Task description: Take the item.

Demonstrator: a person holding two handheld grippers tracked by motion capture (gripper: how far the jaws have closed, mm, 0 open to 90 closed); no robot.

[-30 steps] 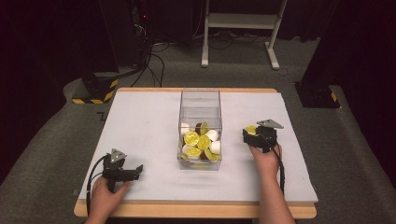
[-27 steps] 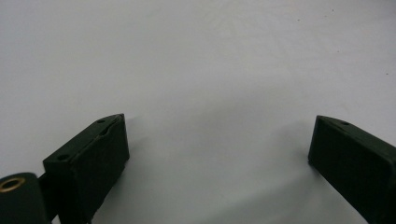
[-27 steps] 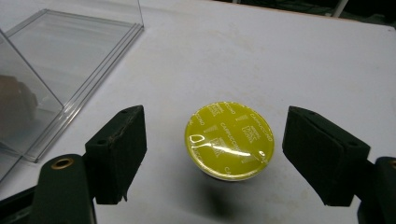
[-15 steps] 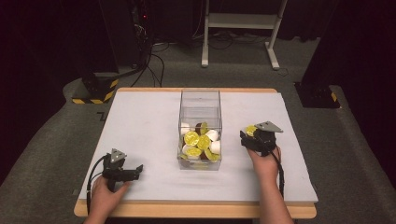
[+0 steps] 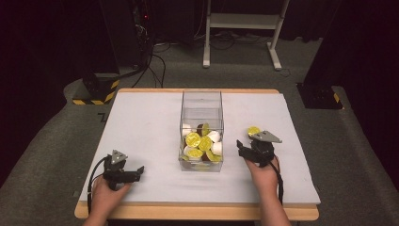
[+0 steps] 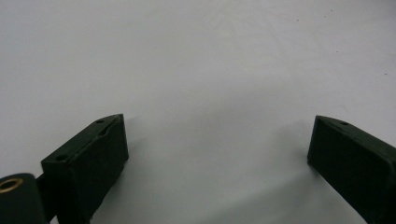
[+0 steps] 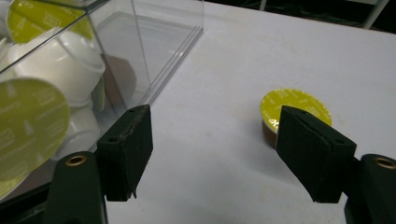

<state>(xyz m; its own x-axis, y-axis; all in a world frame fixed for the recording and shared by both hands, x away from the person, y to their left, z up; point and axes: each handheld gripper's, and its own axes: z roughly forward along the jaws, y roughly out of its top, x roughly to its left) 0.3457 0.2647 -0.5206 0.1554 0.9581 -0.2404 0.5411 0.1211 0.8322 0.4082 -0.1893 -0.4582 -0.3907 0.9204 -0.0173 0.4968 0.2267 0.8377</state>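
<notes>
Left gripper (image 5: 137,170) rests on the white table (image 5: 141,122) at the near-left corner, well apart from everything else. In the left gripper view its jaws stand wide apart with nothing but bare tabletop between them. Idle, by my reading.

Centre: clear box (image 5: 201,132), open at the top, its near half piled with coffee pods (image 5: 200,143), yellow-lidded and white ones mixed. The far half looks empty.

Right gripper (image 5: 241,149) sits just right of the box's near end, jaws spread wide, holding nothing. One loose pod (image 5: 253,130) with a yellow lid stands upright on the table just beyond it, near the box's right wall but not touching. In the right gripper view the loose pod (image 7: 294,108) lies just past the right jaw, partly hidden by it, off the centre line.

Judgement: approach step for a pick, pod not yet bracketed. Next move calls for swinging the right gripper toward the pod, centring it between the jaws, then closing on the cup body below the lid rim.
</notes>
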